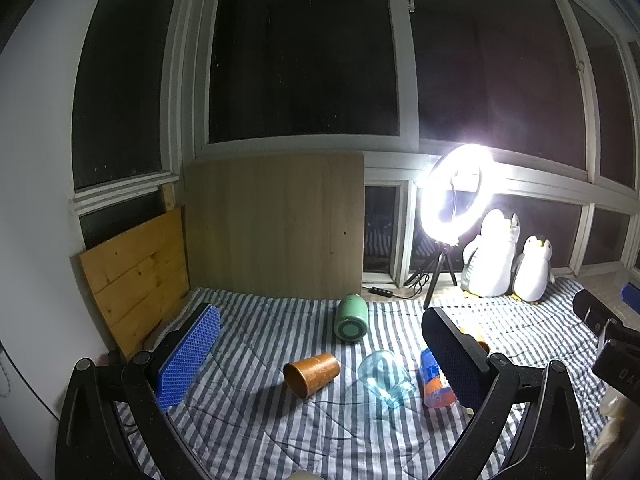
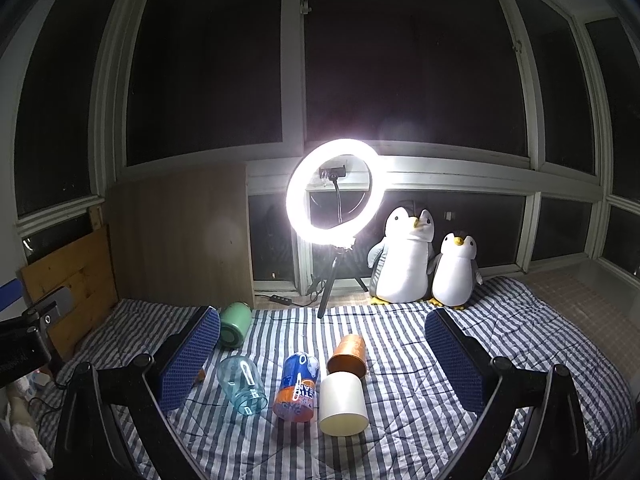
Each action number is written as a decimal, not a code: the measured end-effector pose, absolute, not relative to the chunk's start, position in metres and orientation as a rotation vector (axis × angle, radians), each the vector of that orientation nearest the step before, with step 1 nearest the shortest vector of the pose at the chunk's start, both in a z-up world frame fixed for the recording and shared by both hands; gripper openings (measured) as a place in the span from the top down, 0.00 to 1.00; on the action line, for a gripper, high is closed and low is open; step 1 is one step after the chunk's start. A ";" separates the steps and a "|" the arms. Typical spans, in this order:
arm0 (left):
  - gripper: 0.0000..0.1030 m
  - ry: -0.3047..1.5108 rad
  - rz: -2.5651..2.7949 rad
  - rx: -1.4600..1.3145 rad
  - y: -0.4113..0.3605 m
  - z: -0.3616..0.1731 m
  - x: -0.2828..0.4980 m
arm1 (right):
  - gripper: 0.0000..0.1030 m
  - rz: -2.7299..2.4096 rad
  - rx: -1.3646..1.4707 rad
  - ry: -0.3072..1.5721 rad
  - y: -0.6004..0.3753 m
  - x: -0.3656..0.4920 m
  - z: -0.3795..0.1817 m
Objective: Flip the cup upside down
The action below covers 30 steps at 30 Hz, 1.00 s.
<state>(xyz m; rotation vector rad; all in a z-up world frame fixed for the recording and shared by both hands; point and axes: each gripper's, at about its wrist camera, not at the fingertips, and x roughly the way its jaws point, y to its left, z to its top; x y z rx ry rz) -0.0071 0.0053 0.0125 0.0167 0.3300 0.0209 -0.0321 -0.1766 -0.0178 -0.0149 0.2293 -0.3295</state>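
Striped quilt (image 2: 420, 360) (cups lying sideways), ring light (image 2: 334, 192), dark windows (image 2: 400, 60)

Both wrist cameras are looking forward, low over the grey-and-white striped bed cover (image 1: 280, 420) toward the dark windows, sharing the glowing white ring light (image 2: 334, 192) and lying clear blue-tinted glass jar (image 1: 386, 376).

This is a room in a home at night: a striped quilt (image 2: 400, 360) covers the surface below dark windows (image 2: 400, 60), two plush penguins (image 2: 404, 256) lean against the sill, and a lit ring light (image 2: 334, 192) stands on a tripod beside them.
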 end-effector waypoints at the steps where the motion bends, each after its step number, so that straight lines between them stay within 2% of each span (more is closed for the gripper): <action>1: 0.01 0.328 0.022 0.018 0.005 0.013 -0.007 | 0.02 -0.330 -0.014 0.229 -0.177 -0.032 -0.018; 17: 0.01 0.247 0.061 0.068 0.000 0.002 -0.015 | 0.02 -0.335 -0.011 0.223 -0.175 -0.035 -0.016; 30: 0.01 0.270 0.054 0.079 -0.001 -0.006 -0.014 | 0.01 -0.335 -0.009 0.223 -0.176 -0.035 -0.015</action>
